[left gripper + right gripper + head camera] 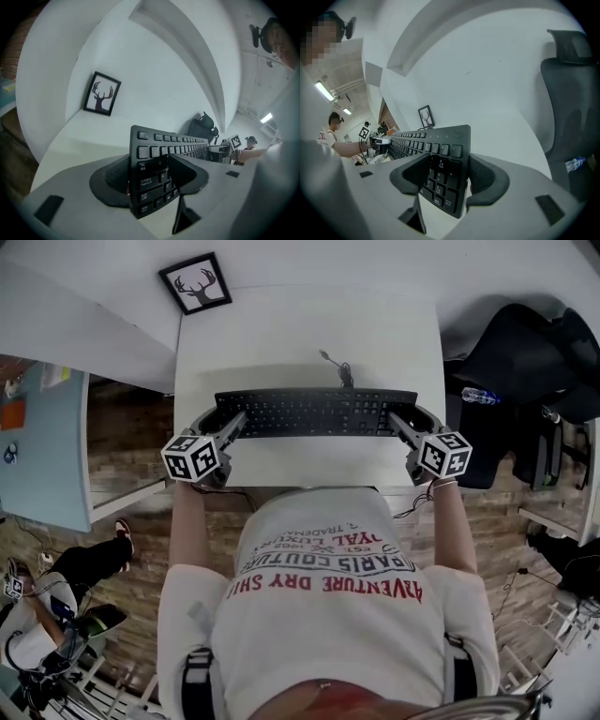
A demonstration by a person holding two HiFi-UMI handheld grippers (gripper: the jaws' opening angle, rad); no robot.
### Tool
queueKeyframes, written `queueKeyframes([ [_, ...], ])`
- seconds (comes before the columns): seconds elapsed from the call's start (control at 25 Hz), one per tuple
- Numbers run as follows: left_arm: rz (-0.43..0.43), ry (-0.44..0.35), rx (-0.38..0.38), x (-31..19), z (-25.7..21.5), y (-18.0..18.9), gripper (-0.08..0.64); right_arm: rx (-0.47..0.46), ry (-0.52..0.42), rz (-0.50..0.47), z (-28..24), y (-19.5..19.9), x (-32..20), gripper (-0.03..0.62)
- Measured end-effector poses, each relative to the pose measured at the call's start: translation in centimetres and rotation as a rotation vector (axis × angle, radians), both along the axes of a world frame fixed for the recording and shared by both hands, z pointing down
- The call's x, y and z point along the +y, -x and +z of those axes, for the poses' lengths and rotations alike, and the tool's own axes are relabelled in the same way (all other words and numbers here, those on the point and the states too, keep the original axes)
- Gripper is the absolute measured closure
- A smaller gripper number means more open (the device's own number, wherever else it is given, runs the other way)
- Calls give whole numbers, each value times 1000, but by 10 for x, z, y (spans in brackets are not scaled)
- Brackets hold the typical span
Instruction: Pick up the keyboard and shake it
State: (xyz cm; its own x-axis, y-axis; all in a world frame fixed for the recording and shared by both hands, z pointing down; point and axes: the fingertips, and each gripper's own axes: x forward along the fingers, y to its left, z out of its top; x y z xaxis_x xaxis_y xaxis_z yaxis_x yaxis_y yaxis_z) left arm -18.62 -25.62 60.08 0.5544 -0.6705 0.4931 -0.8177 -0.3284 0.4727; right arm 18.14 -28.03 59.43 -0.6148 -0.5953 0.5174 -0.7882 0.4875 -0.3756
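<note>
White bench fills the middle of the head view, with a framed deer picture at its far left corner and a black chair off to your right. Over the near half of that surface is the line that matters: the keyboard runs straight left to right in front of you, its long axis square to your chest, and you have one short end in each hand.

Your left claw is pinching the left end, one pad on the key face by the Tab and Caps Lock keys and the other on the underside. Your right claw is pinching the right end the same way, over the number pad. Both claws angle forward and inward, so they face each other along the keyboard's length. Each gripper view shows the other claw's marker cube past the far end of the key rows. Neither hand is nearer, and the hold looks even.

From the gripper views, white surface shows beneath the keyboard's lower edge, so I'd judge it clear of the bench, with the pickup done and the shake next. The grip sits only at the two ends, so move both hands together in the same direction. If one leads, the keyboard will twist between the pads. Mind the cable trailing from the back edge onto the bench, which could tug if you swing wide
</note>
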Motion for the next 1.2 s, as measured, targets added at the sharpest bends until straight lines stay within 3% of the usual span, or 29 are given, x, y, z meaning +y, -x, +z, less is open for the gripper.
queueKeyframes([
  [0.36,6,-326,-32,-40,-121,15,308,12,-328,-11,-119,15,-35,327],
  [0.64,22,-540,-61,-36,-186,23,308,30,-565,-3,-180,23,-27,327],
  [0.96,71,-709,-102,-14,-225,22,307,83,-815,13,-223,24,-4,327],
  [1.2,67,-797,-105,1,-248,24,307,62,-919,35,-242,25,18,327],
])
